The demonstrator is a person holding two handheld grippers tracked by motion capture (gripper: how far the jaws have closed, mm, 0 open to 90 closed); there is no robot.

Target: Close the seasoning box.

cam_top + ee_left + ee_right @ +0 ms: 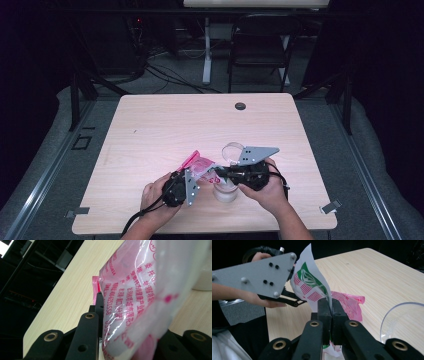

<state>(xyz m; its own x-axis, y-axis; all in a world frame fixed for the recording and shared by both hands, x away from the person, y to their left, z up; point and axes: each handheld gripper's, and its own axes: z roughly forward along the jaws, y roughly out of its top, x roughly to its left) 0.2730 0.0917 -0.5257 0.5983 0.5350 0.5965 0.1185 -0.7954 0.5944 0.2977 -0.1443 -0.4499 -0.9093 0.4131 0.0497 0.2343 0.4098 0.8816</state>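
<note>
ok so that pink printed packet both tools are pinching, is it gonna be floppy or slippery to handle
Probably floppy: the pink packet is thin film that bends and curls between the left tool and the right tool. Likely a bit slippery, since its surface is glossy. Its white filling looks loose, so it may shift and sag when lifted.

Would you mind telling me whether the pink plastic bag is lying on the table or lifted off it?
Lifted: the pink plastic bag hangs above the table, pinched by the right hand-held gripper and the left hand-held gripper.
</note>
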